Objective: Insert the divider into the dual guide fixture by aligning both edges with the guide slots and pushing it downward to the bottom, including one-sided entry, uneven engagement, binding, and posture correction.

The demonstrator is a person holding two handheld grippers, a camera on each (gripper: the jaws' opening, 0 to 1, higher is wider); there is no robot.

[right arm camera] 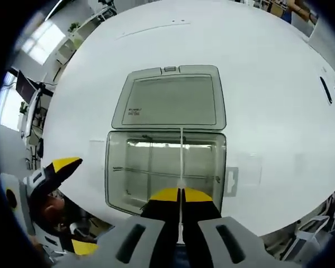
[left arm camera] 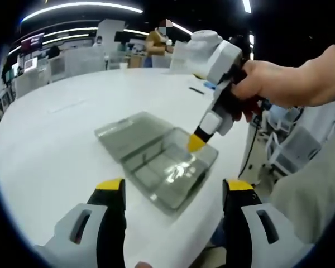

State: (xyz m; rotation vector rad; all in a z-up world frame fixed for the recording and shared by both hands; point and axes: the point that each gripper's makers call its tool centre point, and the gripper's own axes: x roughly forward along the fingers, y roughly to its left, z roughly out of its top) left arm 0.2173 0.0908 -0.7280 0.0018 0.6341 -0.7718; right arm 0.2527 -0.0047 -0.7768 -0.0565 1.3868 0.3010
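A clear plastic box (right arm camera: 134, 167) with its lid (right arm camera: 170, 100) flung open flat lies on the white table. In the right gripper view my right gripper (right arm camera: 181, 194) is shut on a thin clear divider (right arm camera: 181, 159). I see the divider edge-on, standing along the box's middle and reaching to the far wall. A thin cross partition (right arm camera: 156, 173) runs across the box. In the left gripper view the box (left arm camera: 156, 162) lies ahead. The right gripper (left arm camera: 196, 143), held by a hand, points down into the box. My left gripper (left arm camera: 175, 185) is open, short of the box, holding nothing.
The round white table (left arm camera: 56, 139) curves off close behind the box, with chairs (left arm camera: 293, 148) beyond its right edge. A black pen (right arm camera: 325, 89) lies far right. The left gripper (right arm camera: 56, 167) shows low left in the right gripper view. A person (left arm camera: 156, 42) stands far back.
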